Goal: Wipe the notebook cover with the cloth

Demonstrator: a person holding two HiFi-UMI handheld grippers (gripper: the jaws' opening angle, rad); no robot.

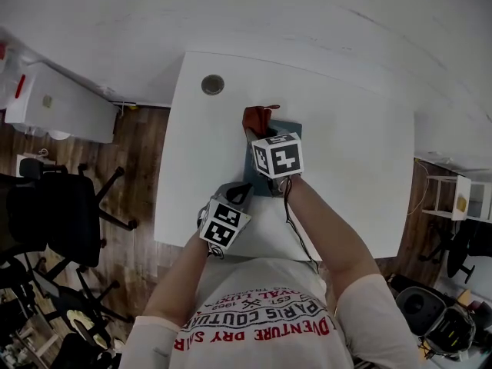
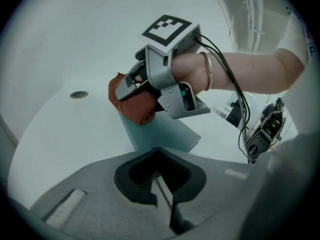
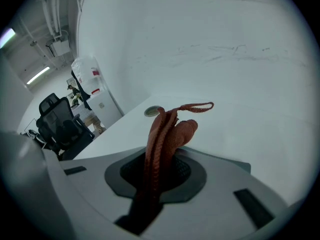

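Right gripper (image 1: 262, 131) is out over the white table (image 1: 354, 175), and its jaws are clamped on the red cloth (image 3: 161, 139). The fabric is bunched up between them, with a thin loop of it flopping off to one side. The cloth sits down at the far end of the teal notebook (image 2: 161, 132), the end nearest the wall. I can't quite tell how hard it's pressed onto the cover.

The notebook lies flat, near the middle of the table. Its long axis runs away from the person towards the wall, skewed a little, and one short edge points back at them.

Left gripper (image 2: 164, 185) is low, just beside that near short edge. Its jaws are pressed together with nothing between them, and whether it touches the book I can't say.

Beyond the cloth, well apart, a round grommet (image 1: 213, 84) is set into the tabletop. Off the person's left side, a black office chair (image 1: 65, 214) stands on the wood floor.
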